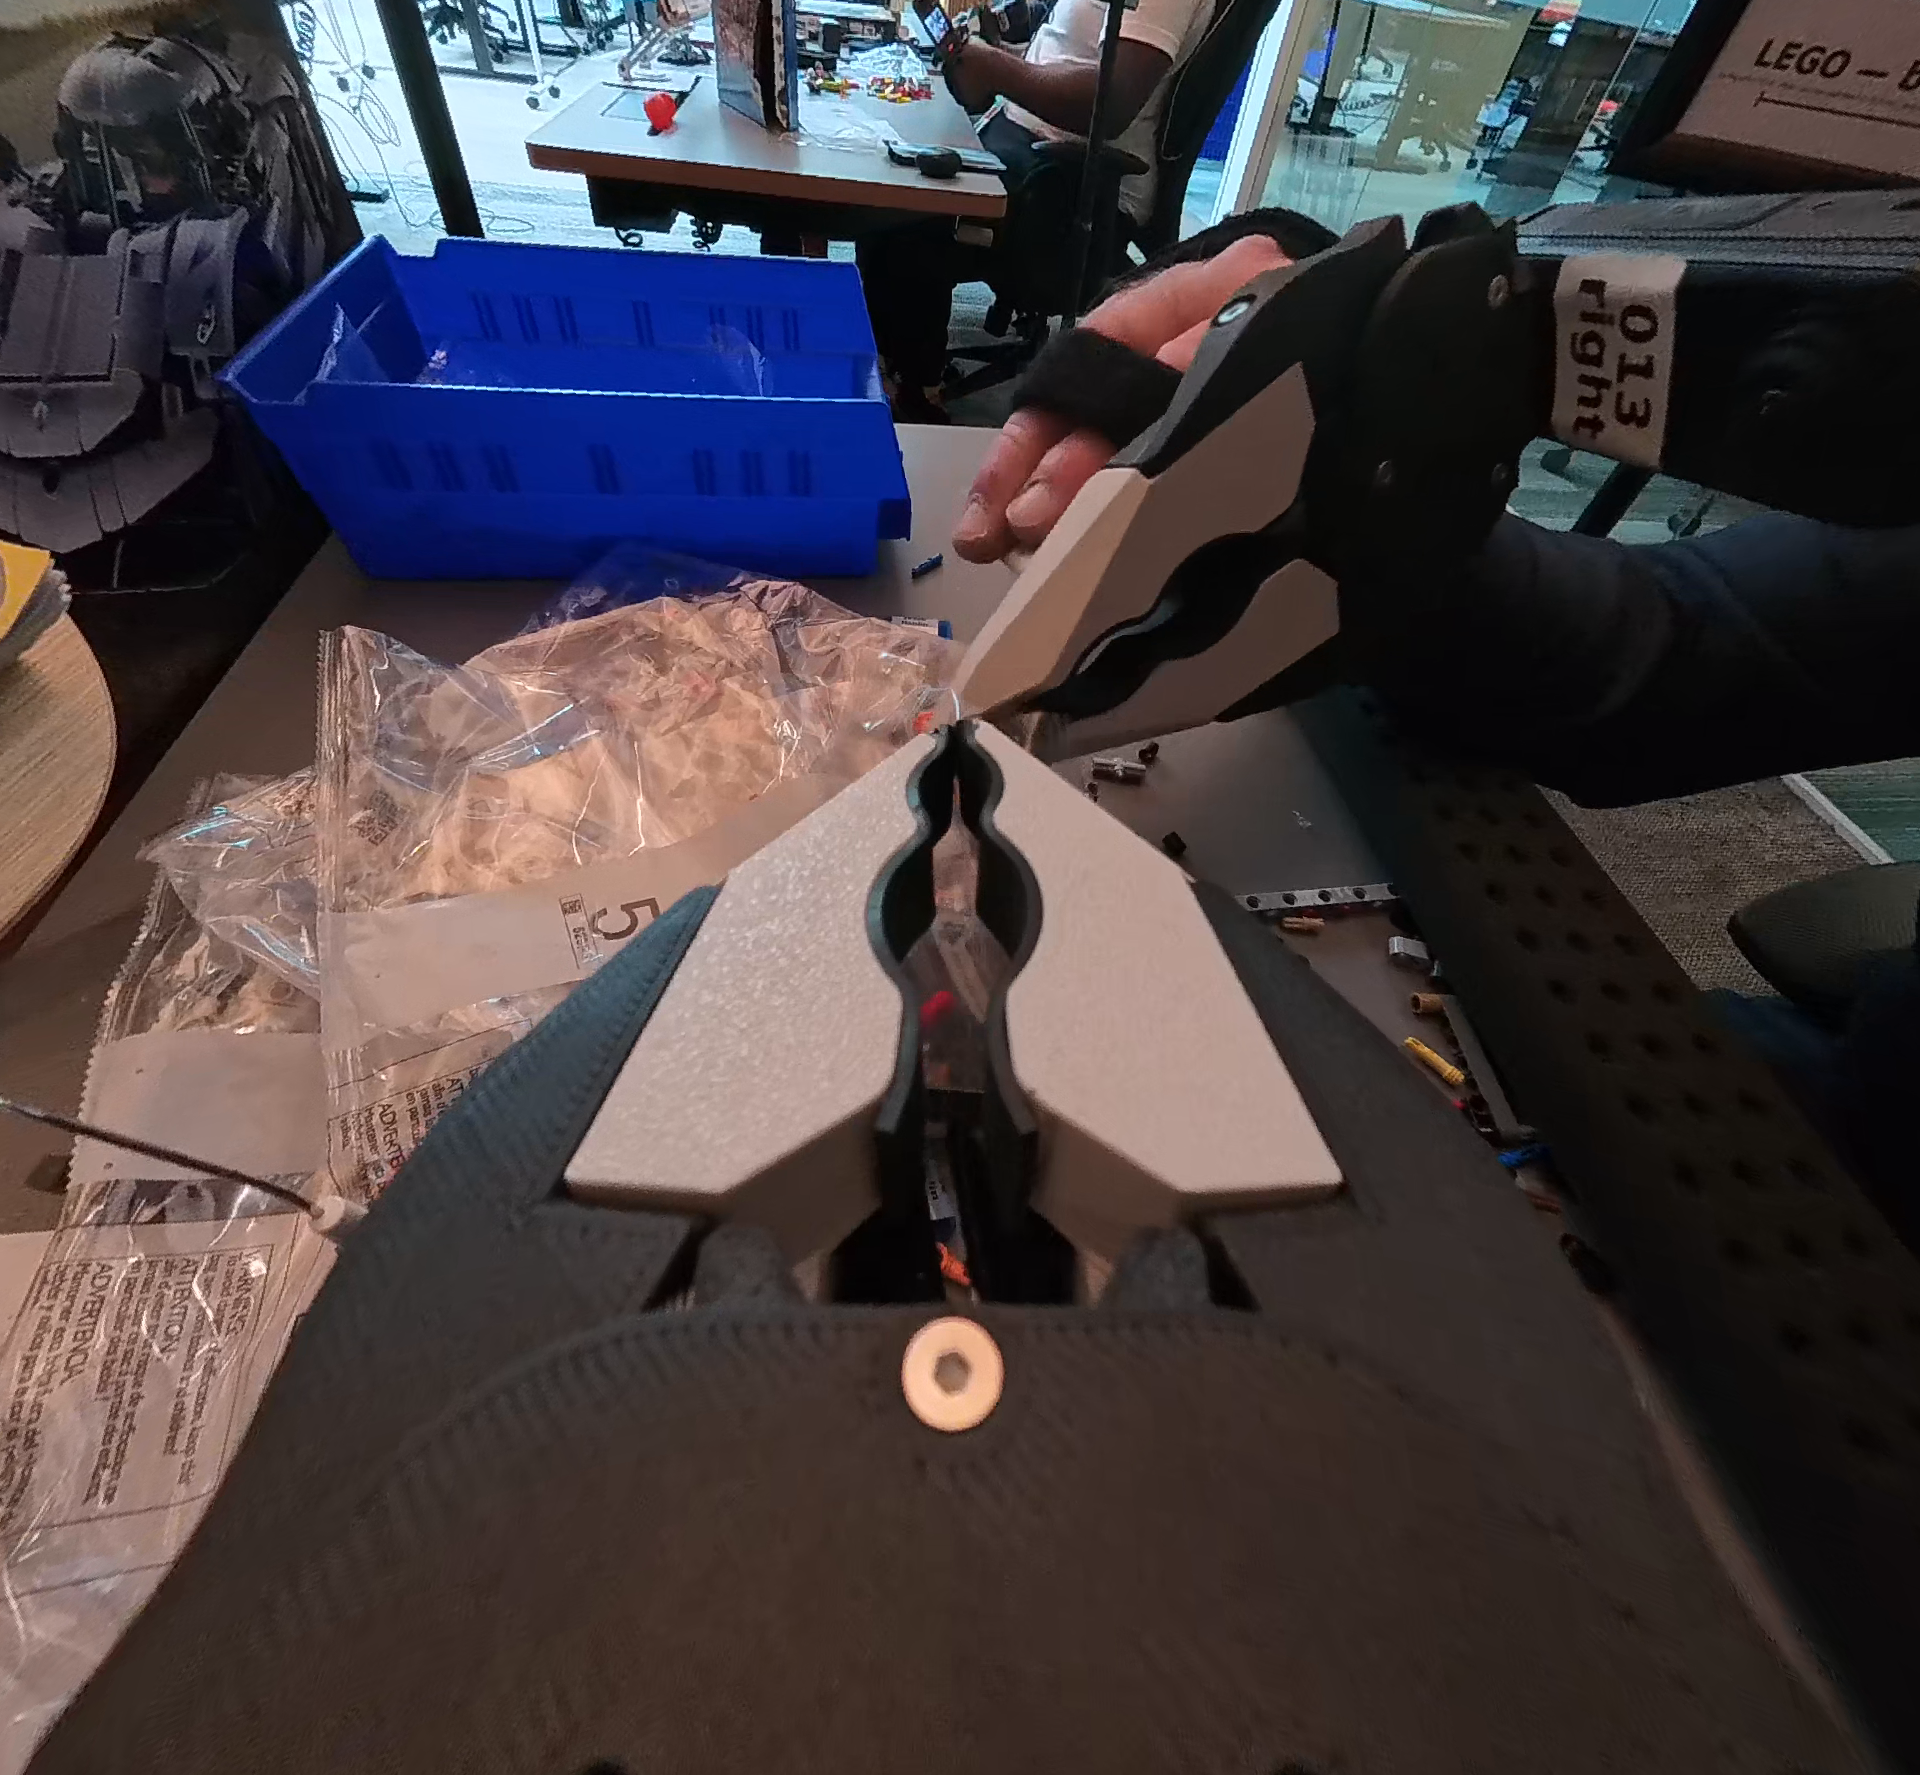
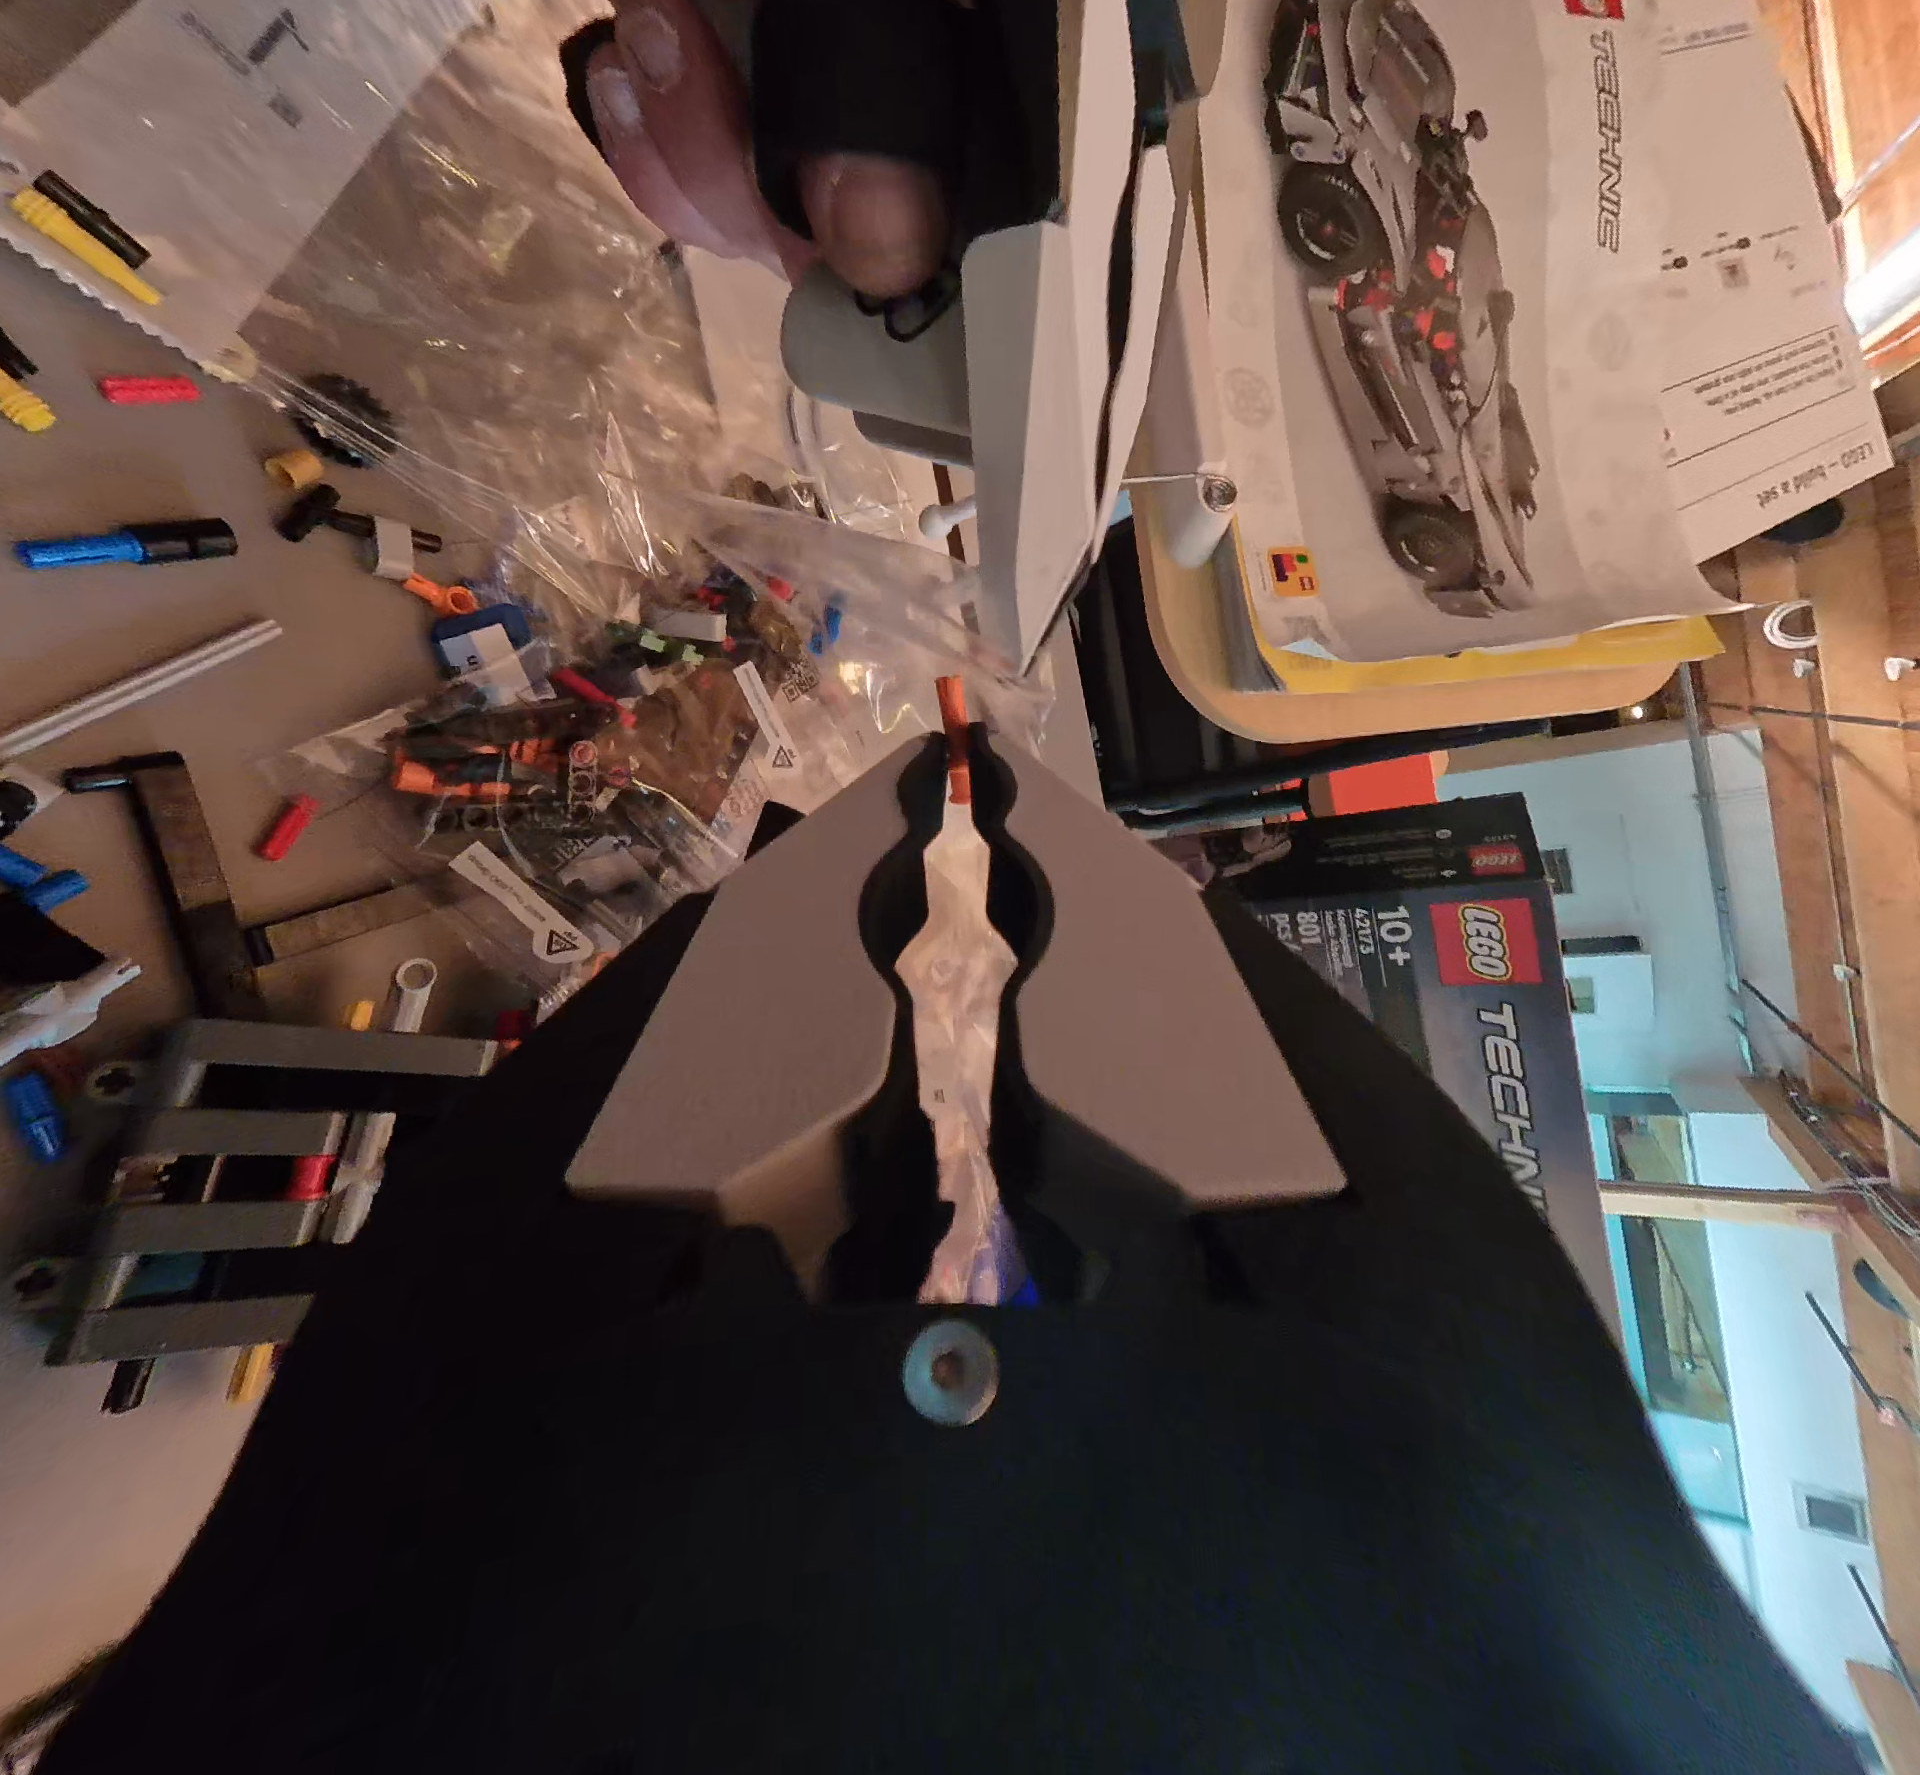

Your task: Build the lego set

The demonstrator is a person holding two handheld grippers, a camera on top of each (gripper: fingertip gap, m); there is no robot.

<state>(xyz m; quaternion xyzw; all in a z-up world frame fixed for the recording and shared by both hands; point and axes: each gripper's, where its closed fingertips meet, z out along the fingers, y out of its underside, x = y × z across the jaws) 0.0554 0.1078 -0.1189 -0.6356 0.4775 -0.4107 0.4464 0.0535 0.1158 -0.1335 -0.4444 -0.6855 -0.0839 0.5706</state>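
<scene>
At the centre of the right wrist view, our right gripper [image 2: 958, 759] pinched a small orange pin [image 2: 953, 723], its long axis pointing straight ahead toward our left gripper [image 2: 1023, 655], clenched on clear bag plastic [image 2: 987, 624] just beyond.

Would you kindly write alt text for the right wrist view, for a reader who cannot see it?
The right claw is shut on a small orange pin, tip to tip with the left claw, which pinches a clear bag. Loose Lego pieces and more bags lie on the table to the left; a manual and set box sit right.
</scene>
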